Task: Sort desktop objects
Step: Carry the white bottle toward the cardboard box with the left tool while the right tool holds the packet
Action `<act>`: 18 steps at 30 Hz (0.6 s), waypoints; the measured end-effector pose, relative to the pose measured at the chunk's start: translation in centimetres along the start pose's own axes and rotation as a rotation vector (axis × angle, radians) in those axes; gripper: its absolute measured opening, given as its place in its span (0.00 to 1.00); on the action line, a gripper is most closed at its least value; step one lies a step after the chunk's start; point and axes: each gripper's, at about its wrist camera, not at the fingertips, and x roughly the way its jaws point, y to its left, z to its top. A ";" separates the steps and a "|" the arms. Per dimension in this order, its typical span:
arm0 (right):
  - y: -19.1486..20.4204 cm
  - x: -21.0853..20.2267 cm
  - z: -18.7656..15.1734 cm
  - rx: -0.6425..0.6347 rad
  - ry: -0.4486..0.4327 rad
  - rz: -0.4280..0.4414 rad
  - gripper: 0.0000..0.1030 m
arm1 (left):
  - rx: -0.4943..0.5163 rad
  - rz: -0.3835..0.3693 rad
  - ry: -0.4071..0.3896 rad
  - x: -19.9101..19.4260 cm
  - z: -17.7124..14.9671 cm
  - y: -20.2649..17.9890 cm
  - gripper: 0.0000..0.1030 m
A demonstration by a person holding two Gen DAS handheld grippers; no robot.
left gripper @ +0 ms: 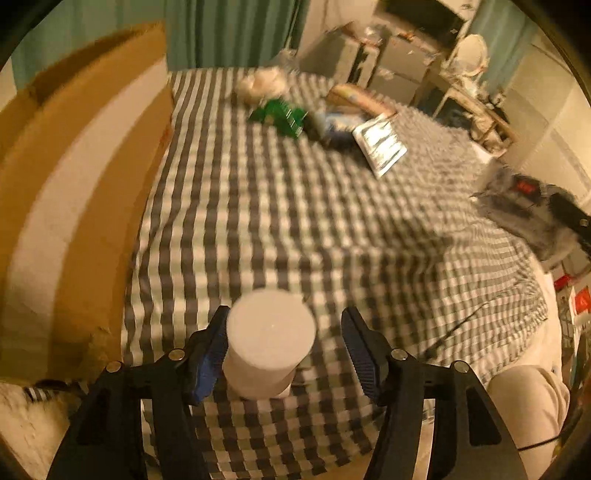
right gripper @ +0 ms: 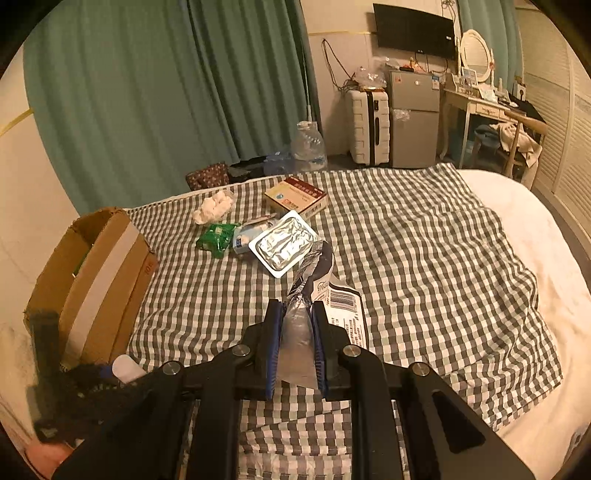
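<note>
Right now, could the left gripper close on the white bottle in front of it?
Probably yes. The white bottle stands between the open fingers of the left gripper; one finger is beside it, the other is apart, and nothing else sits in the gap.

Green curtain (right gripper: 155, 92), white suitcase (right gripper: 369, 125), small fridge (right gripper: 413, 118), wall-mounted television (right gripper: 413, 31).

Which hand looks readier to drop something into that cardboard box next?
Probably the left. Its fingers straddle the white cylinder right beside the cardboard box. The right fingers are shut on a crumpled silver packet over mid-cloth, farther from the box.
</note>
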 end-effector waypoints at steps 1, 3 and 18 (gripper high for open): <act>-0.1 0.0 -0.1 0.004 0.003 0.000 0.15 | -0.004 0.014 -0.004 0.0 0.1 0.1 0.35; -0.2 0.0 -0.3 0.004 0.008 0.000 0.15 | -0.005 0.001 -0.011 -0.4 0.0 0.2 0.34; 2.1 -5.0 1.3 -0.042 -0.081 -0.007 0.15 | 0.033 -0.001 -0.178 -10.8 4.2 0.4 0.32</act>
